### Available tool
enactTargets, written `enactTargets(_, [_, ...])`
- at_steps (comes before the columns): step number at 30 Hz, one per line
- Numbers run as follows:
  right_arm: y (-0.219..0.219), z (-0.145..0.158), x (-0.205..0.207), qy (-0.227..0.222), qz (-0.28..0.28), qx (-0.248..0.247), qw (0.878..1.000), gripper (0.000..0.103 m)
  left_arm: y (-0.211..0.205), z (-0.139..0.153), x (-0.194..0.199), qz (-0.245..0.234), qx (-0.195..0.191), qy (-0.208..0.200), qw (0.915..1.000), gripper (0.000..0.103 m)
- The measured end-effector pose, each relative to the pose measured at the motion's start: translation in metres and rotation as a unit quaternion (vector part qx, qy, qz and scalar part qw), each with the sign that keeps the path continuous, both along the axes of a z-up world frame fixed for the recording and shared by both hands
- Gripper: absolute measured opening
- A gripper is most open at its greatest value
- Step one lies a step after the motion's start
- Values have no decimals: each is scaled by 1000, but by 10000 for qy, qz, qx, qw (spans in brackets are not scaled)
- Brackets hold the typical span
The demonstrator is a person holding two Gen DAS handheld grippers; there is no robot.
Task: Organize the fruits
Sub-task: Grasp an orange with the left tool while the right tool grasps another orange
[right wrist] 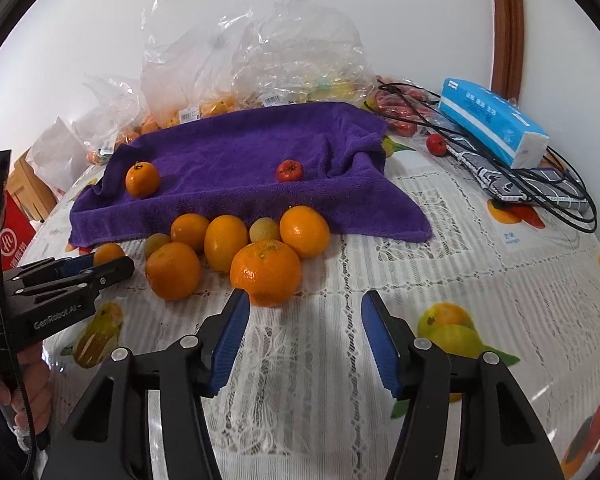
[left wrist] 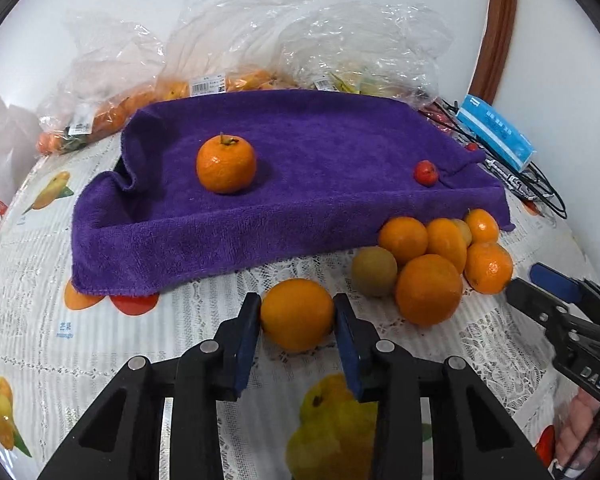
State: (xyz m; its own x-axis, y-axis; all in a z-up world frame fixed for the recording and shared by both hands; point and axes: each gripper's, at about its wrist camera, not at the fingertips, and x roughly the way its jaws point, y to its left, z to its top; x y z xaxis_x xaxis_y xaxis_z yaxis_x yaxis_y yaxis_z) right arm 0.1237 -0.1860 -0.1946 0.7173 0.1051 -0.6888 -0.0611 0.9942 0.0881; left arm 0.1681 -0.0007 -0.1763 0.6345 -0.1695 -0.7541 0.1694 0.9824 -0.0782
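My left gripper [left wrist: 296, 308] is shut on an orange [left wrist: 296, 314] that rests on the lace tablecloth, both blue pads against its sides. The same gripper [right wrist: 109, 263] and its orange [right wrist: 108, 253] show at the left of the right wrist view. A heap of oranges [left wrist: 428, 288] with a greenish-brown fruit [left wrist: 374, 271] lies to the right. Behind lies a purple towel [left wrist: 300, 208] bearing a mandarin [left wrist: 226, 164] and a small red fruit [left wrist: 426, 173]. My right gripper [right wrist: 304, 304] stands open, its left fingertip just short of a big mandarin [right wrist: 266, 272], with nothing between the pads.
Crumpled plastic bags [right wrist: 260, 64] with more fruit line the back by the white wall. A blue tissue pack [right wrist: 492, 120], black cables [right wrist: 548, 196] and a loose red fruit [right wrist: 437, 144] lie at the right. A wooden frame [right wrist: 508, 20] stands behind. A hand [right wrist: 28, 384] holds the left gripper.
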Motion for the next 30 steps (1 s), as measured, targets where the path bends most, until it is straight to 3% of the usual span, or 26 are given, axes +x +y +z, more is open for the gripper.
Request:
enactTargets(9, [11, -1, 14, -40, 274, 93, 9996, 53, 6, 0, 1, 40, -198, 4, 9998, 36])
enactTargets(16, [18, -11, 34, 322, 323, 117, 9989, 53, 7, -1, 1, 67, -196, -5, 9998, 35])
enactTargets(19, [21, -11, 37, 281, 372, 188, 9987, 53, 7, -1, 1, 69, -190, -3, 9998, 35])
enactTargets(23, [29, -12, 38, 314, 357, -85, 9988, 44, 9, -1, 1, 88, -251, -2, 9996, 35])
enactTargets(30, [27, -12, 37, 314, 318, -29, 9990, 44, 6, -2, 1, 90, -219, -4, 9997, 36])
